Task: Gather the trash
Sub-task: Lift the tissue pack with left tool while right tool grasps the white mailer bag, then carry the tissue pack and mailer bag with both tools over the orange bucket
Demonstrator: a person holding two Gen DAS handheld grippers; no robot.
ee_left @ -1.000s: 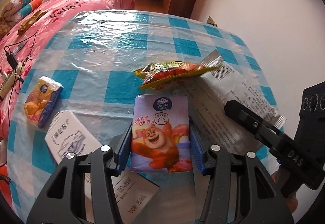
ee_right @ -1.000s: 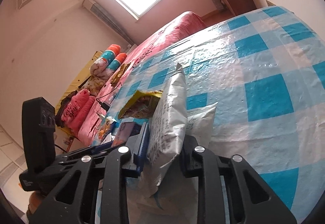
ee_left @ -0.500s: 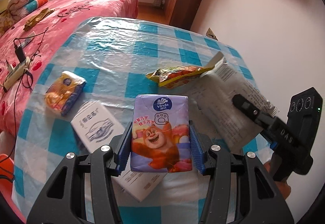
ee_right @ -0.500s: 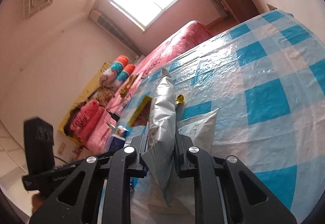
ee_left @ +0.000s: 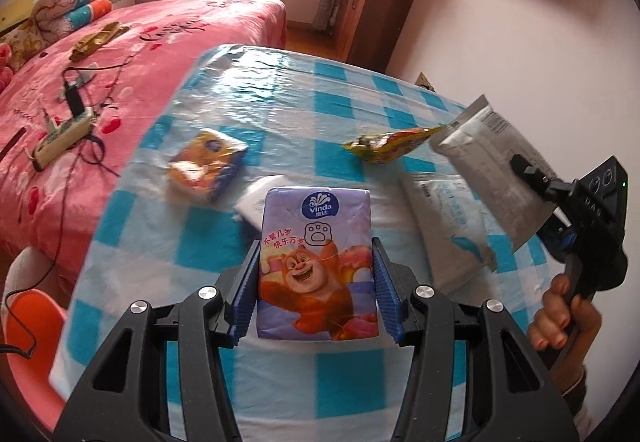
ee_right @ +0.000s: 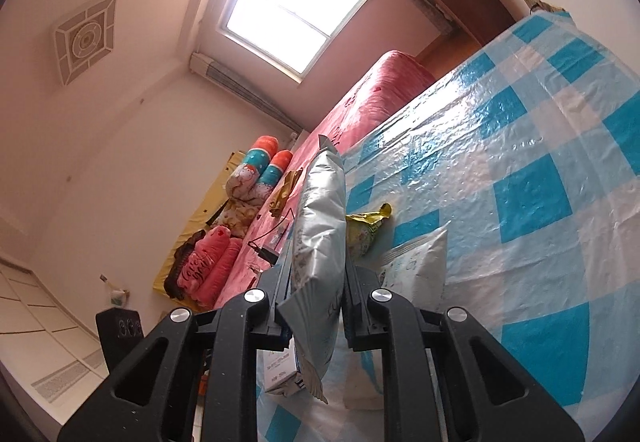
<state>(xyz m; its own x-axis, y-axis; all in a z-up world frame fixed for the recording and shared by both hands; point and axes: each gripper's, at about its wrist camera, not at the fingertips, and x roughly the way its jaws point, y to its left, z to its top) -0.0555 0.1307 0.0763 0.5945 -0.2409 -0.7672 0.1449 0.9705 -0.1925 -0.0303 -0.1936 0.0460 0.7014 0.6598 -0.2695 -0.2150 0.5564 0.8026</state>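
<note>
My left gripper (ee_left: 316,266) is shut on a purple Vinda tissue pack with a cartoon bear (ee_left: 316,262) and holds it above the blue-checked table (ee_left: 280,89). My right gripper (ee_right: 318,274) is shut on a silver-grey foil bag (ee_right: 322,226), lifted off the table; the bag also shows in the left wrist view (ee_left: 492,161). On the table lie a yellow-red snack wrapper (ee_left: 392,147), a white plastic pouch (ee_left: 448,217), an orange-blue tissue pack (ee_left: 206,165) and a white carton (ee_left: 252,201), partly hidden behind the tissue pack.
A pink bed (ee_left: 120,53) with cables and a power strip (ee_left: 64,133) stands left of the table. A wooden cabinet (ee_left: 376,9) is at the back. An orange chair (ee_left: 32,326) sits at the lower left. The wall is close on the right.
Both grippers rose and pulled back from the table. The right gripper closed on the silver bag and lifted it; the left still holds the tissue pack, now higher above the table.
</note>
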